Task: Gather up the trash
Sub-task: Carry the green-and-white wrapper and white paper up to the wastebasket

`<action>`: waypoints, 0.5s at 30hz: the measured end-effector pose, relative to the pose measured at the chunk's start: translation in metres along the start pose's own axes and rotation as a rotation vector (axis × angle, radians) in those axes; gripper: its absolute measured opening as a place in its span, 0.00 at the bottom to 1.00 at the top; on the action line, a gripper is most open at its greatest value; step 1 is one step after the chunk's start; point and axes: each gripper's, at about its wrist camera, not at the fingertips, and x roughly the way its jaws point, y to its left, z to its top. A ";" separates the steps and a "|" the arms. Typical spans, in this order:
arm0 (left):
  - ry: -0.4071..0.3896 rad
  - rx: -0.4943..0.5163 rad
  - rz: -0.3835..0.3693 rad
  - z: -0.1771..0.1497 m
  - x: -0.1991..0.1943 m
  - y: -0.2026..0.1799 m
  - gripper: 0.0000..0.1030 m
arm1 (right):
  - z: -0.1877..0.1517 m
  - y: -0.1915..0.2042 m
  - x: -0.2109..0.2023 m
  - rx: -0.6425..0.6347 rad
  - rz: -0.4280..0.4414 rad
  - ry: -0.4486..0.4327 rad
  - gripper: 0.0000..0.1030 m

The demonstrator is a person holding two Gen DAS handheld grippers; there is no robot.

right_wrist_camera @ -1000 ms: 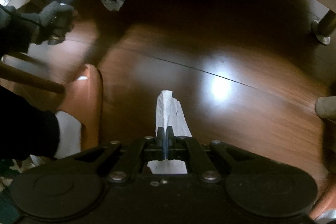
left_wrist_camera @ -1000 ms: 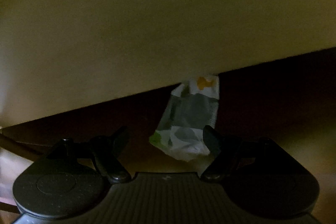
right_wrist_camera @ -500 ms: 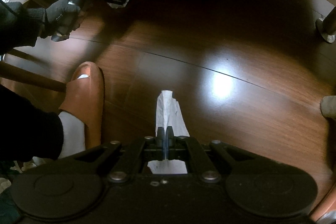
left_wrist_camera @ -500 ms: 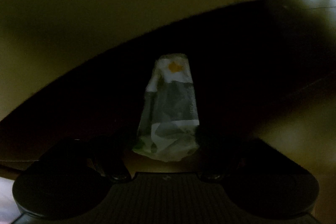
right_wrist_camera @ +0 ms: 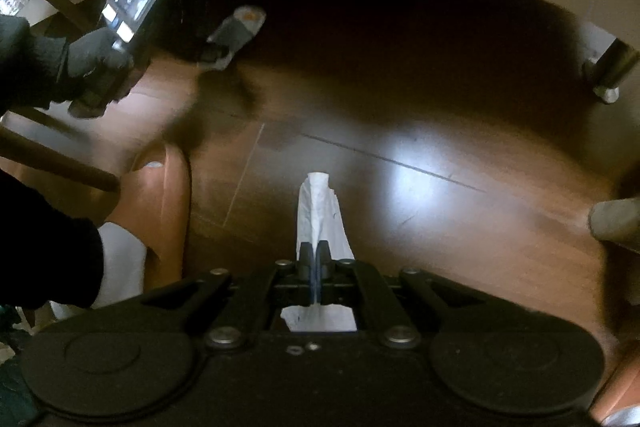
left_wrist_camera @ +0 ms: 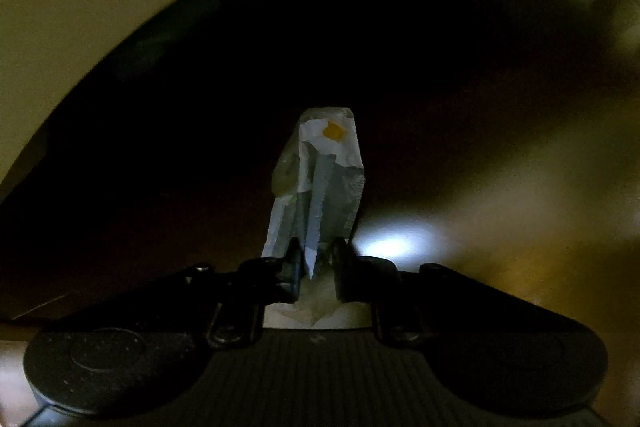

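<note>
Looming at twelve o'clock, a pale furniture edge point(left_wrist_camera: 80, 7) overhangs the dark floor point(right_wrist_camera: 440, 227) while the left gripper point(left_wrist_camera: 316, 259) clenches a crumpled grey-white wrapper point(left_wrist_camera: 320, 179) and the right gripper point(right_wrist_camera: 315, 259) pinches white paper point(right_wrist_camera: 320, 211).

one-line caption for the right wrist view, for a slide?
Right gripper clamps white paper scrap above wood floor; left gripper holds wrapper beyond.

floor point(left_wrist_camera: 400, 47) beyond wrapper point(left_wrist_camera: 320, 179) lost in darkness
</note>
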 end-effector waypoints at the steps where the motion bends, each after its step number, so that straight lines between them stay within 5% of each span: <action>1: 0.004 0.012 -0.010 0.001 -0.004 -0.004 0.13 | 0.000 0.000 -0.002 -0.002 -0.006 -0.010 0.02; 8: 0.030 0.130 -0.094 0.019 -0.048 -0.027 0.12 | 0.009 0.000 -0.030 -0.011 -0.043 -0.114 0.02; 15: -0.049 0.252 -0.184 0.056 -0.130 -0.025 0.12 | 0.014 -0.004 -0.079 0.005 -0.106 -0.253 0.01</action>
